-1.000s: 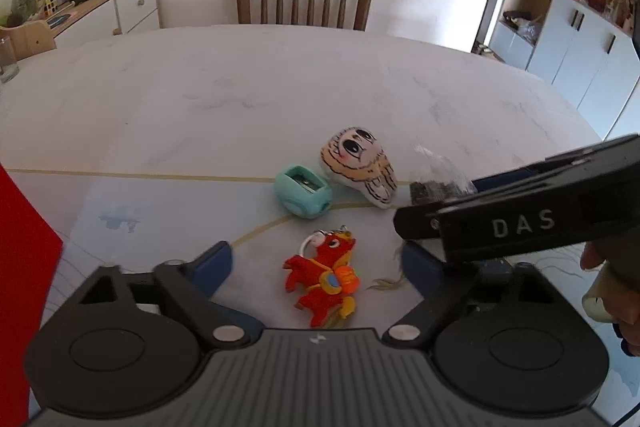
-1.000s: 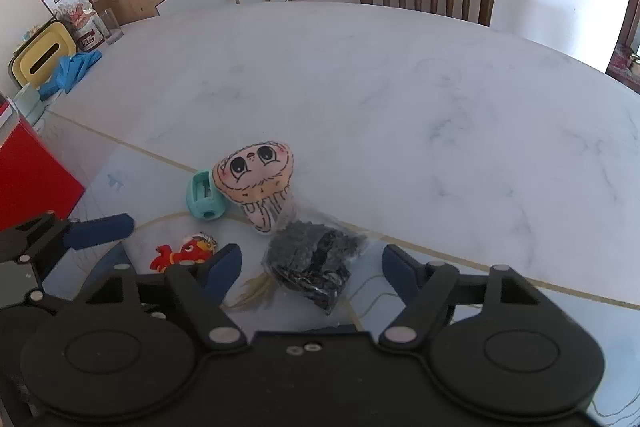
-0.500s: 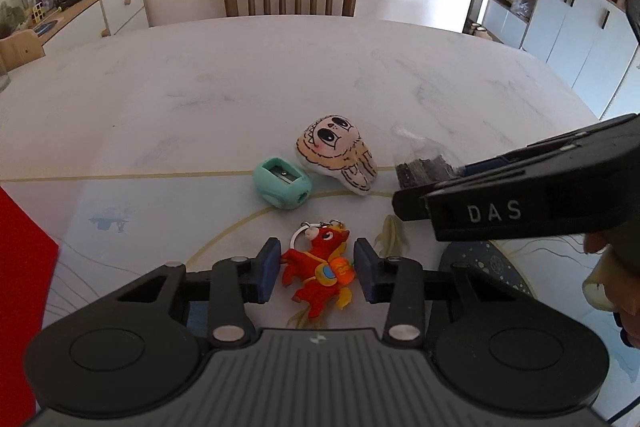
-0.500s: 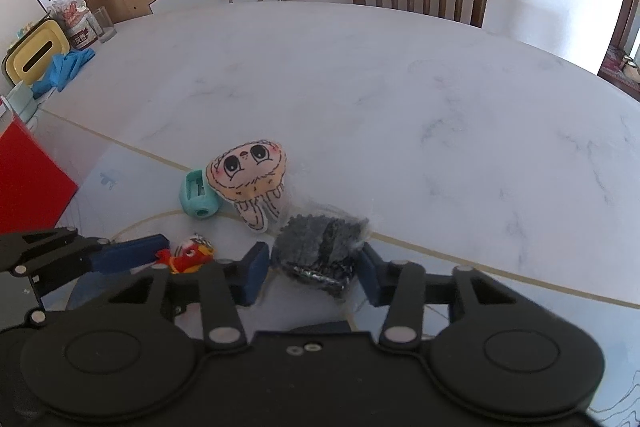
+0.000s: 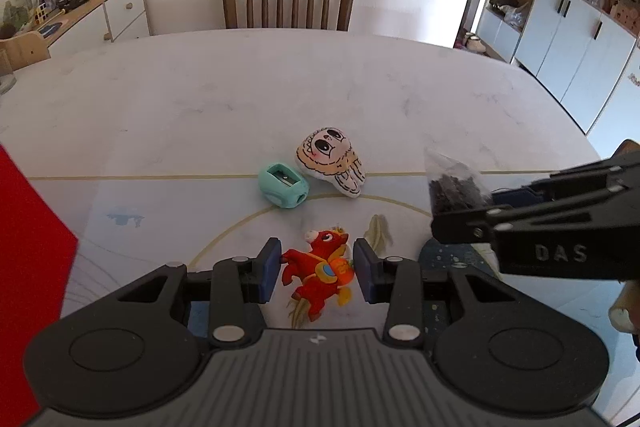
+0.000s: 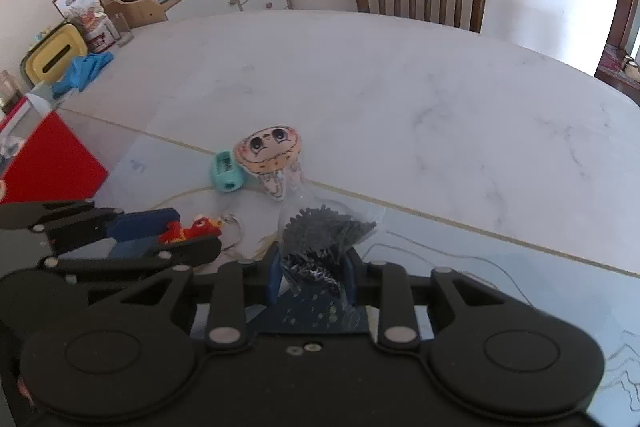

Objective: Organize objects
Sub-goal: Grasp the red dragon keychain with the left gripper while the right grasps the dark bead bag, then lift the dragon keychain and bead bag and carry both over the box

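L gripper (image 5: 316, 269) clamped on red horse keychain (image 5: 318, 273) w/ orange saddle, near table (image 5: 280, 87) edge; R gripper (image 6: 312, 273), just closing, pinches clear bag of dark bits (image 6: 320, 239), right of it.

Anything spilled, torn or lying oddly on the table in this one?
Nothing stands out. The clear bag of dark bits is pinched and bunched in the right hand-held gripper but looks intact, nothing spilled. The red toy horse sits between the left hand-held gripper's fingers; sharpener and plush face lie undisturbed.

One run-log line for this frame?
left gripper: shut on red horse keychain | right gripper: shut on bag of dark bits
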{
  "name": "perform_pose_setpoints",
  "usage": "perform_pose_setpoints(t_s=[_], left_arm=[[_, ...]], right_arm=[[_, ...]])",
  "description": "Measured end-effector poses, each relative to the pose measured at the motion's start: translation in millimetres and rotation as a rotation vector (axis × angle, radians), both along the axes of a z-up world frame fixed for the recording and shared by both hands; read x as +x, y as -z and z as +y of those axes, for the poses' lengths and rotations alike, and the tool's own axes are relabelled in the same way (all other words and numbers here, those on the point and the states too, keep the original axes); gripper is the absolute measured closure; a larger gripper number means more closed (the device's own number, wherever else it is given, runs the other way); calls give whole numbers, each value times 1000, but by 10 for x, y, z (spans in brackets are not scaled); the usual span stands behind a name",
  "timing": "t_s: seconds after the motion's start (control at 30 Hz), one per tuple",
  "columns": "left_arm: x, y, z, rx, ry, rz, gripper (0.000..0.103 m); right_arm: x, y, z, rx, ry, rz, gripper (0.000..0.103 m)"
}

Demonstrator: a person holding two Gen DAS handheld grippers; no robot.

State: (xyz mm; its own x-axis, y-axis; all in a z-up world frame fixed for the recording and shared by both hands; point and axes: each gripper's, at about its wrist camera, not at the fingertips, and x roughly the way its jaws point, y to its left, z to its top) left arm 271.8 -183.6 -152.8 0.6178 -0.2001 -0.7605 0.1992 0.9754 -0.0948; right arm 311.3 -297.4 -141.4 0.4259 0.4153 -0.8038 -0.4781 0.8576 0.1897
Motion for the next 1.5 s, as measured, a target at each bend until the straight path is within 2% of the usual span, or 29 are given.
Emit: perform_pose_setpoints(t_s=[0.37,0.73,0.97,1.2,1.5], left_arm=[[-352,-395,232,-53,-19,0,64],[-745,-851,728,-122,-41,-54,64],[-863,-1018,1163,-142,-30,-84,64],[-877,-1167,1741,-153,-52,-101,64],[-735,-1307,2542,-94,-97,-154,64]], right_arm=[[-428,-427,-2,36,-62,-33,75],[-886,-846,316,39,-139,-78,75],[-1104,-1072,678,27,-176,-117,75],[-1214,-1181,1229,20,-213,-126,75],[-1248,-1297,2026,35,-262,-165,75]])
